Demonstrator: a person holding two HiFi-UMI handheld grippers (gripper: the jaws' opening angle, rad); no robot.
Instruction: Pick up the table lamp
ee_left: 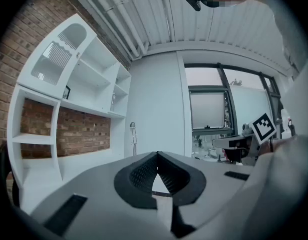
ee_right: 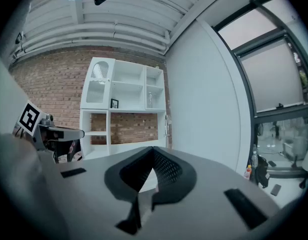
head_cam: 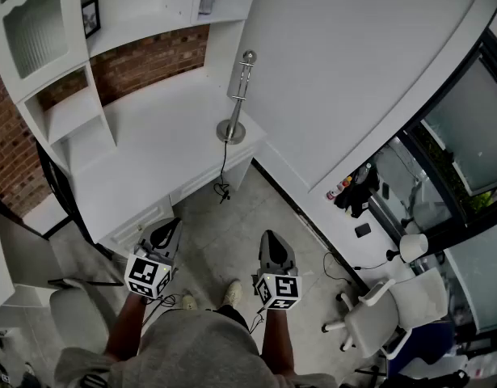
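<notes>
A silver table lamp [head_cam: 238, 95] with a round base stands at the right end of the white desk [head_cam: 151, 152], next to the wall. It shows small and far off as a thin chrome lamp [ee_left: 132, 138] in the left gripper view, and as the lamp [ee_right: 167, 129] in the right gripper view. My left gripper [head_cam: 168, 228] and right gripper [head_cam: 272, 238] are held level over the floor, well short of the desk. Both are shut with nothing between their jaws; the tips of the left gripper [ee_left: 156, 155] and of the right gripper [ee_right: 152, 149] meet.
The lamp's black cable [head_cam: 223, 186] hangs off the desk front. A white shelf unit [head_cam: 54, 95] rises on a brick wall at left. A white office chair [head_cam: 377, 305] stands right, another chair [head_cam: 70, 314] at lower left. Bottles [head_cam: 339, 189] sit by the window.
</notes>
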